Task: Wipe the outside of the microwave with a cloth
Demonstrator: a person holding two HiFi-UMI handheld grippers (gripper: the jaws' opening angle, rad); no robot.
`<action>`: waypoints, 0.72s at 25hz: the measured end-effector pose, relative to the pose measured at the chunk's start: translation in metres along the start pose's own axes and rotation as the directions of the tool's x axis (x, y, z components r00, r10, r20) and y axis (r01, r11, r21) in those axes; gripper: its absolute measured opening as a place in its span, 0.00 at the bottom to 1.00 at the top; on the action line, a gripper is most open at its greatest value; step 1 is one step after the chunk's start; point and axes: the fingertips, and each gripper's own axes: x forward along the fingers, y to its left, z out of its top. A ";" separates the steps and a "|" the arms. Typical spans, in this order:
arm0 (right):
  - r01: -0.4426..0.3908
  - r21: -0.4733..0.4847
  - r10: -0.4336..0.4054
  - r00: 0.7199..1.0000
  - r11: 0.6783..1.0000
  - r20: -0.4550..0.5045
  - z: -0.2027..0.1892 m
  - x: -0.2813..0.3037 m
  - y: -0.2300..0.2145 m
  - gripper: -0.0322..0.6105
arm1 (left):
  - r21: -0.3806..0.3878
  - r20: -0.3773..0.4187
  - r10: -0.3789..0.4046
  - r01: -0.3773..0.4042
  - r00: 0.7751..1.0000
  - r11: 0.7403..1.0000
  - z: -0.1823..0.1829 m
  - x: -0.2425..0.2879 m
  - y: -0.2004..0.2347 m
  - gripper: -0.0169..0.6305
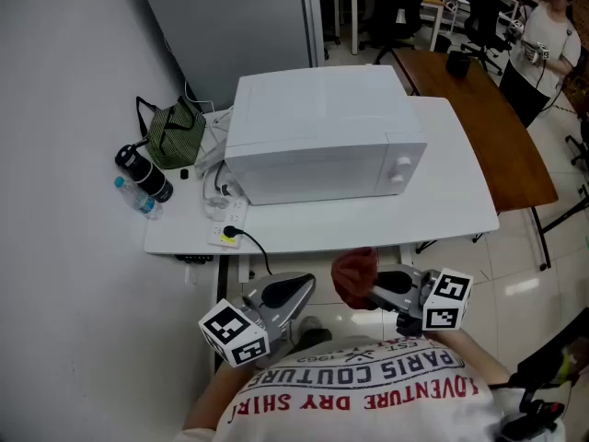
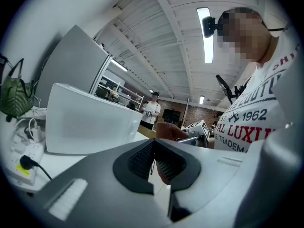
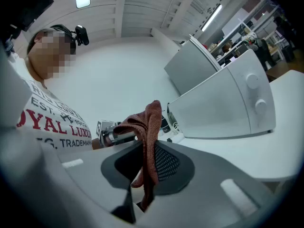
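Note:
A white microwave (image 1: 322, 136) stands on a white table (image 1: 442, 201), door and knobs facing me. Both grippers hang below the table's front edge, close to my body. My right gripper (image 1: 375, 292) is shut on a dark red cloth (image 1: 354, 277), which bunches up at its tips. In the right gripper view the cloth (image 3: 148, 141) runs down between the jaws, with the microwave (image 3: 228, 103) beyond. My left gripper (image 1: 302, 288) points right toward the cloth, shut and holding nothing. In the left gripper view the cloth (image 2: 167, 129) shows just past the closed jaws, and the microwave (image 2: 90, 125) is on the left.
Left of the microwave are a green bag (image 1: 175, 134), a black bottle (image 1: 143, 171), loose cables and a power strip (image 1: 226, 234) with a black plug. A brown table (image 1: 488, 127) adjoins on the right. A person (image 1: 548, 44) stands far back right.

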 end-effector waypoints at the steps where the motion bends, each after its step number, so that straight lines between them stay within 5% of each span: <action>1: 0.005 -0.003 -0.005 1.000 1.000 0.003 0.006 0.011 -0.005 0.12 | 0.002 -0.001 -0.013 0.013 1.000 1.000 0.005 0.000 0.011 0.04; 9: 0.055 -0.025 -0.055 0.998 0.998 0.015 0.037 0.092 -0.030 0.12 | 0.006 0.007 -0.071 0.071 0.997 0.997 0.040 -0.017 0.092 0.04; 18: 0.099 -0.020 -0.099 0.995 0.995 0.032 0.045 0.116 -0.048 0.12 | 0.000 -0.007 -0.110 0.110 0.994 0.994 0.045 -0.022 0.118 0.04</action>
